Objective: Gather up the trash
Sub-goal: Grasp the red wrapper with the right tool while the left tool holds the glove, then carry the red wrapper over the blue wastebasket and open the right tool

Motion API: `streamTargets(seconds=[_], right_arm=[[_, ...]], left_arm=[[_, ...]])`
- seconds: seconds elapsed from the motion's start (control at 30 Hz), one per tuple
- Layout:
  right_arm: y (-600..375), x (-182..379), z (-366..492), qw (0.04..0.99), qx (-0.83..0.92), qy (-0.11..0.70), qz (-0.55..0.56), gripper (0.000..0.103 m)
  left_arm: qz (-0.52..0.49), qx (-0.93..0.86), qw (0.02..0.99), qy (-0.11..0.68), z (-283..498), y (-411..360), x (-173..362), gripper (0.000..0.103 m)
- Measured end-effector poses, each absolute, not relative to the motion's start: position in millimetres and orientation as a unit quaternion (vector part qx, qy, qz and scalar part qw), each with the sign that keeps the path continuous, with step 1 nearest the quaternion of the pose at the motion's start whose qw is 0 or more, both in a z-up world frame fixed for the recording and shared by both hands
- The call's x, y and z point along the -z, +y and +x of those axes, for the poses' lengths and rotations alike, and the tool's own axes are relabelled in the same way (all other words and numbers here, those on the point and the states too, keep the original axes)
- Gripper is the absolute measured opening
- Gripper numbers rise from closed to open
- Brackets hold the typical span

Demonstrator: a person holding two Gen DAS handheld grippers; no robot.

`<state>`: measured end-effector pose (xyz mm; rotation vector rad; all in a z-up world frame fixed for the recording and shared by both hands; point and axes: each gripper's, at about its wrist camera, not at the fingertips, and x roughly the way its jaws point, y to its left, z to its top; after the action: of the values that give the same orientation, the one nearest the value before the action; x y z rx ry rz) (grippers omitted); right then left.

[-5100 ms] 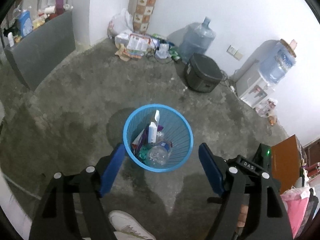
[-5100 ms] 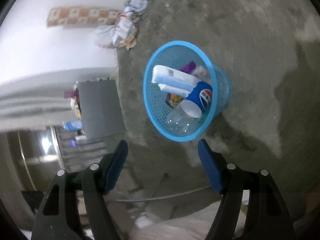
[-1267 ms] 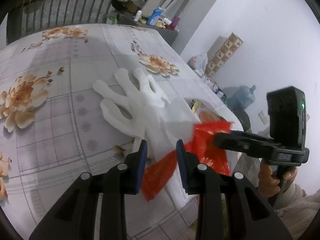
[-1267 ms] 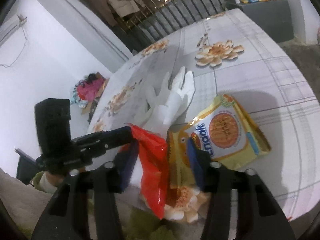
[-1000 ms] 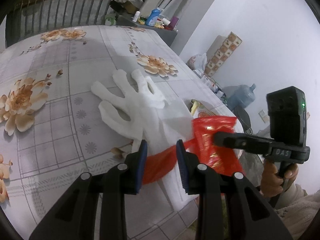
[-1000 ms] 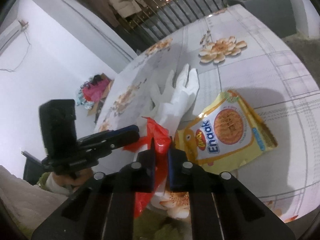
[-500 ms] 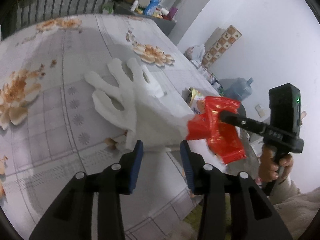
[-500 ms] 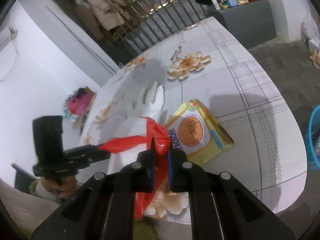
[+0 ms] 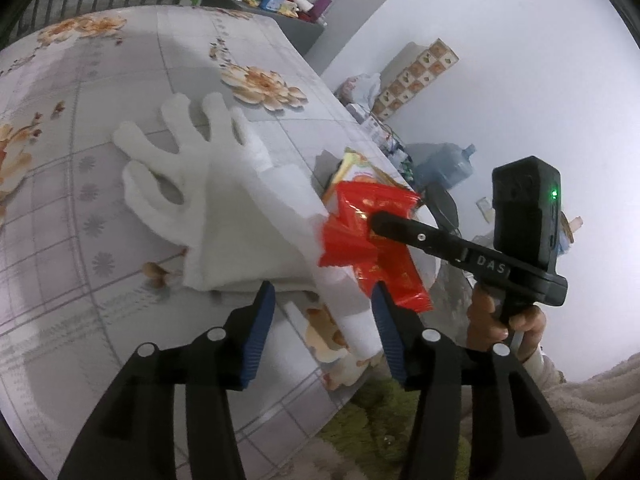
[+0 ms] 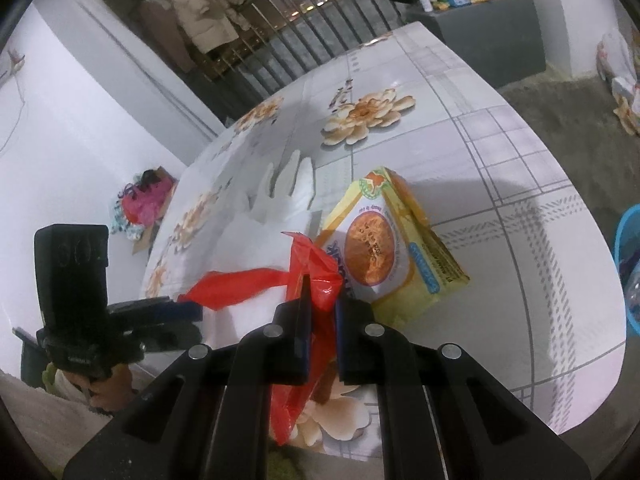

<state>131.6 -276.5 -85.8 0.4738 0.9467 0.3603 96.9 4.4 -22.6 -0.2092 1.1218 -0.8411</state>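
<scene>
Red plastic wrapper (image 9: 370, 248) held up off the table, just above the near edge, crumpled and creased; pinched at its middle by the right gripper (image 10: 322, 312), whose jaws are pressed together on the film, loose red ends spilling to either side and below. In the right wrist view one long tail of the wrapper reaches left to the tip of the left gripper (image 9: 322, 320); whether it touches there cannot be told. Left gripper jaws stand apart, having just been opening; nothing is clamped between the blue pads (image 9: 260, 336), only tablecloth and glove edge seen through the gap, and the wrapper's lower corner hangs beside the right-hand pad. Just behind the wrapper, flat on the table: a white glove (image 9: 192, 184), fingers spread and pointing away, cuff end toward the grippers. Beside the glove lies a yellow snack packet (image 10: 388, 248) with a round orange biscuit print, partly behind the wrapper. Table (image 10: 500, 168) covered in a pale checked cloth with orange flower prints. A blue mesh basket (image 10: 626, 256) shows at the right edge of the right wrist view, down on the floor. A hand (image 9: 502, 320) grips the right gripper's handle.
</scene>
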Motion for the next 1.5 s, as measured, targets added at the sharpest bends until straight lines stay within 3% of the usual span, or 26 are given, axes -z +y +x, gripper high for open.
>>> streamTargets(seconds=[0.3,0.4,0.6,0.83,1.23,1.5], right_arm=[[-277.2,87.2,129.7,0.846,-0.169,0.450,0.232,0.008],[-277.4,86.3,129.4,0.846,-0.171,0.448,0.235,0.008],[-277.9,79.8,126.2,0.849,-0.174,0.437,0.240,0.008],[-285.8,52.6,118.5,0.861,-0.190,0.393,0.260,0.008],[-351.2,8.1,92.2,0.897,-0.149,0.285,0.304,0.008],[-457.4,18.1,45.6,0.895,0.021,0.235,0.378,0.008]], left_arm=[[-0.097,0.368,0.756,0.533,103.1,-3.9,33.6,0.053],[-0.090,0.364,0.762,0.529,103.0,-4.9,32.9,0.046],[-0.081,0.358,0.766,0.528,103.3,-4.3,31.8,0.019],[-0.048,0.340,0.803,0.488,94.0,2.6,5.5,0.005],[-0.004,0.319,0.848,0.424,86.2,3.3,-55.0,0.003],[0.053,0.409,0.830,0.375,105.9,-94.3,-97.8,0.003]])
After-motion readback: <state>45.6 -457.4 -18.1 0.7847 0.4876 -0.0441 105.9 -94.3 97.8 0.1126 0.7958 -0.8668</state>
